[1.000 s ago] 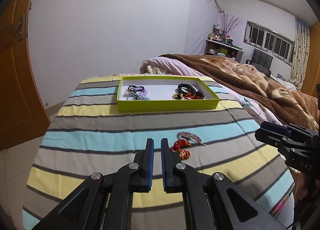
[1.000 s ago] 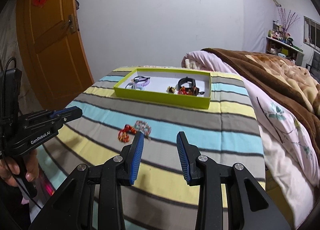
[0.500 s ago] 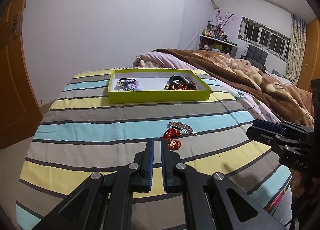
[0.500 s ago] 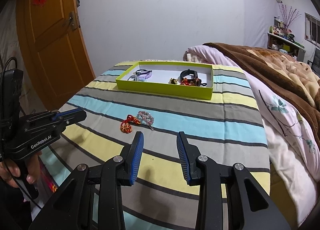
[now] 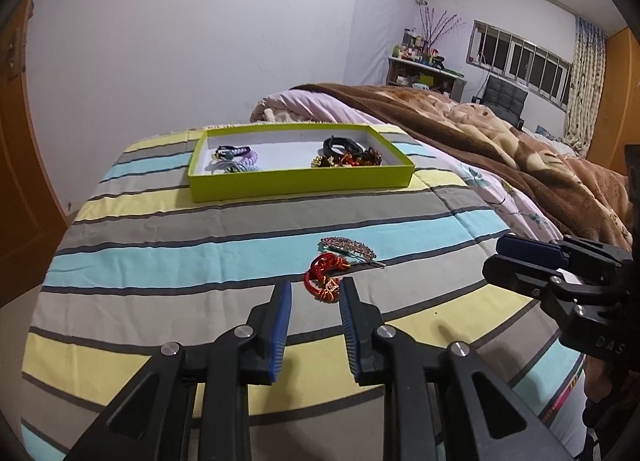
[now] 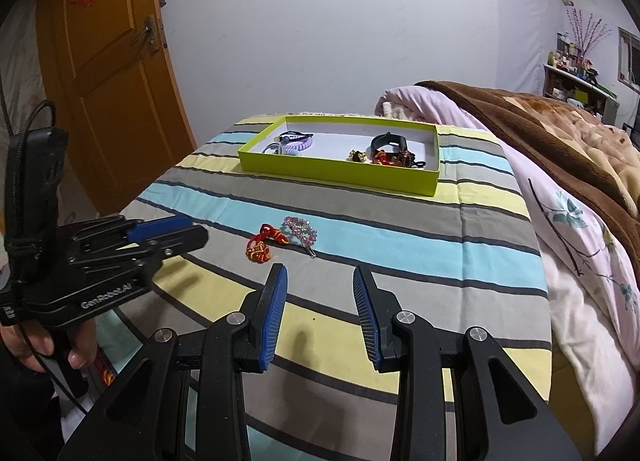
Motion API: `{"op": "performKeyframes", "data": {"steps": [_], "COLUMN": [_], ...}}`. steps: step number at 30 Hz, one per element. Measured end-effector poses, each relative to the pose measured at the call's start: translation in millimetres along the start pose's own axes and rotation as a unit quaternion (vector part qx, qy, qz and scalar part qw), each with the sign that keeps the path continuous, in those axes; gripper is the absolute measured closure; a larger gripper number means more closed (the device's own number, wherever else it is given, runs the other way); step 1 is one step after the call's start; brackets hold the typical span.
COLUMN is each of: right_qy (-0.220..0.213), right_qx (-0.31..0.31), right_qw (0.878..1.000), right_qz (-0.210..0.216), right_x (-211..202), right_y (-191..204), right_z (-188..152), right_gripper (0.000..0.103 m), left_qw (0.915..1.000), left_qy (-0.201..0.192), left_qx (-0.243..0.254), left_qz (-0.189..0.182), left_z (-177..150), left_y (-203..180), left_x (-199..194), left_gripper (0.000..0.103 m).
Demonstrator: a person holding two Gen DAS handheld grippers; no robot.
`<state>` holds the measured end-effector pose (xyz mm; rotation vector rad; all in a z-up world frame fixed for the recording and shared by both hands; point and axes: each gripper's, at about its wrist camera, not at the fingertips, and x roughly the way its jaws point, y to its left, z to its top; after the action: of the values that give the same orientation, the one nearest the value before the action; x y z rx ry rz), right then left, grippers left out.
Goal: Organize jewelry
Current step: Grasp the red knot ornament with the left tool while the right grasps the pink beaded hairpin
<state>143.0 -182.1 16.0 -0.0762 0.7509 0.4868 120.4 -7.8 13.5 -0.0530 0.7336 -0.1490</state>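
A red knotted bracelet (image 5: pixel 325 276) and a pink beaded hair clip (image 5: pixel 349 247) lie side by side on the striped bedspread; both also show in the right wrist view, the bracelet (image 6: pixel 262 245) and the clip (image 6: pixel 300 232). A lime-green tray (image 5: pixel 300 181) further back holds hair ties at its left and a black band with several charms at its right. My left gripper (image 5: pixel 315 293) is open and empty, just short of the red bracelet. My right gripper (image 6: pixel 319 281) is open and empty, hovering to the right of the two pieces.
A brown blanket (image 5: pixel 500 149) and pink quilt (image 6: pixel 580 245) are piled along the bed's right side. An orange wooden door (image 6: pixel 112 73) stands at the left. The bed's left and near edges drop off to the floor.
My left gripper has opened from shut and moved closer to the red bracelet. The right gripper stayed open and shifted slightly nearer the pieces.
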Motion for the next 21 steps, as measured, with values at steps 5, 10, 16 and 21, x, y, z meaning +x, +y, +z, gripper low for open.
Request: {"op": "performKeyframes", "data": {"steps": [5, 10, 16, 21], "right_qy": [0.003, 0.006, 0.009, 0.013], "right_qx": [0.005, 0.008, 0.009, 0.007], "right_qw": [1.0, 1.0, 1.0, 1.0], "right_qz": [-0.001, -0.004, -0.003, 0.0], "right_x": [4, 8, 14, 22], "right_y": [-5, -9, -12, -12], "right_z": [0, 0, 2, 6], "right_gripper": [0.068, 0.068, 0.068, 0.068], "left_qw": [0.9998, 0.9993, 0.998, 0.9974], "left_qy": [0.016, 0.031, 0.061, 0.072], "left_qx": [0.002, 0.004, 0.001, 0.007], "left_qz": [-0.01, -0.021, -0.017, -0.005], "left_z": [5, 10, 13, 14], "left_y": [-2, -4, -5, -8], "left_x": [20, 39, 62, 72], "left_gripper": [0.079, 0.079, 0.079, 0.079]}}
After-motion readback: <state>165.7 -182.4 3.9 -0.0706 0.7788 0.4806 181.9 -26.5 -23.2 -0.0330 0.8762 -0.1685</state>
